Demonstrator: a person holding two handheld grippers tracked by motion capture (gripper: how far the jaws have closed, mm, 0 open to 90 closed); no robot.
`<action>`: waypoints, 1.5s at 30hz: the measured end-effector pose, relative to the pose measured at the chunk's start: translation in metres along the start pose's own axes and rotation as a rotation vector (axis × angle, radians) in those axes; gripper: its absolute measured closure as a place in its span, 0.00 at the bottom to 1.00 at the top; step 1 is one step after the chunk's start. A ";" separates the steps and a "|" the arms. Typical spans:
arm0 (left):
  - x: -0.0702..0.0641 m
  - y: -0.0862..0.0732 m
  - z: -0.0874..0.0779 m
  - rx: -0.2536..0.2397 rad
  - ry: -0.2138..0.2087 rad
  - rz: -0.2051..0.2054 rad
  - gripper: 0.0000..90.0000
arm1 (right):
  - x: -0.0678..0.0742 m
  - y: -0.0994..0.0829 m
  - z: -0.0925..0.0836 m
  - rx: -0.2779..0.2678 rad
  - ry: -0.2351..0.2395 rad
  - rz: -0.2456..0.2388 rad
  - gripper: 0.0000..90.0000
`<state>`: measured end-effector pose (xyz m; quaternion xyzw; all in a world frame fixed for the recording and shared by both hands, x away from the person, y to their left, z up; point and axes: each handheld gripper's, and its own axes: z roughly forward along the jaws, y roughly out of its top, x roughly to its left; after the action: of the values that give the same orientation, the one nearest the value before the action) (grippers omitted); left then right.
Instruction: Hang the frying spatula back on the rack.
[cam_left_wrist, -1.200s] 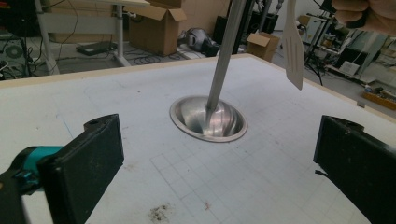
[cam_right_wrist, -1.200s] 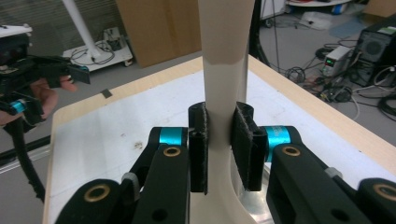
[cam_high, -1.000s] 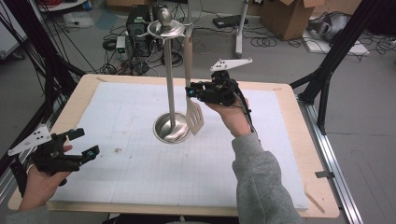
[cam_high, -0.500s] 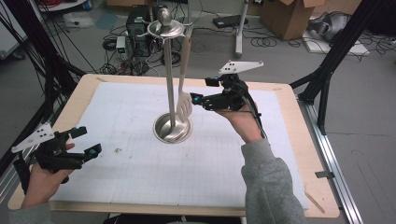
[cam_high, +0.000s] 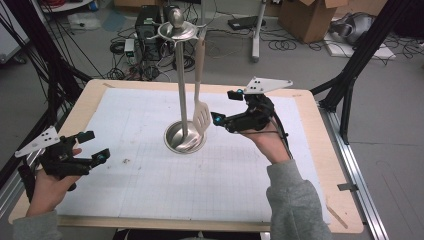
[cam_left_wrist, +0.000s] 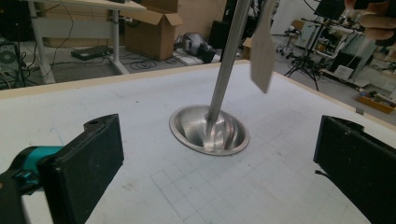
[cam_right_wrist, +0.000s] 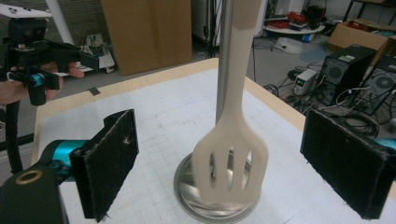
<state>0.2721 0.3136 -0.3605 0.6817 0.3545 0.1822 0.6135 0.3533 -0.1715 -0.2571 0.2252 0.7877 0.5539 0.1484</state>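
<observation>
A steel utensil stand (cam_high: 181, 85) rises from a round dished base (cam_high: 176, 137) in the middle of the white mat. A cream slotted spatula (cam_high: 201, 117) hangs from the stand's top disc, its blade just above the base. My right gripper (cam_high: 223, 106) sits just right of the blade, apart from it. Its jaws have just been opening and stand open with nothing pressed between the pads. In the right gripper view the spatula (cam_right_wrist: 231, 158) hangs ahead between the wide pads (cam_right_wrist: 112, 158). My left gripper (cam_high: 96, 145) rests open at the mat's left edge, facing the base (cam_left_wrist: 209, 128).
The mat (cam_high: 150, 200) covers a wooden table (cam_high: 330, 165) with a narrow bare rim. Black frame posts (cam_high: 350, 75) stand at both sides. A computer tower (cam_high: 147, 30), cables and cardboard boxes (cam_high: 305, 20) lie on the floor beyond the far edge.
My right gripper let go of the spatula blade, opened its jaws and drew back to the right. The spatula now hangs free on the stand. The left gripper stayed put.
</observation>
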 end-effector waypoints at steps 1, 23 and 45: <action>0.000 0.001 0.001 -0.002 -0.004 0.002 0.02 | 0.000 -0.002 -0.002 -0.001 0.002 0.004 0.12; 0.004 0.009 0.018 -0.039 -0.032 0.004 0.02 | -0.012 -0.057 -0.047 -0.047 -0.037 0.098 0.12; 0.004 0.007 0.023 -0.026 -0.027 0.005 0.02 | -0.033 -0.104 -0.097 -0.106 -0.119 0.174 0.12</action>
<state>0.2928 0.3003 -0.3589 0.6771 0.3418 0.1791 0.6266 0.3148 -0.2970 -0.3221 0.3172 0.7247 0.5910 0.1580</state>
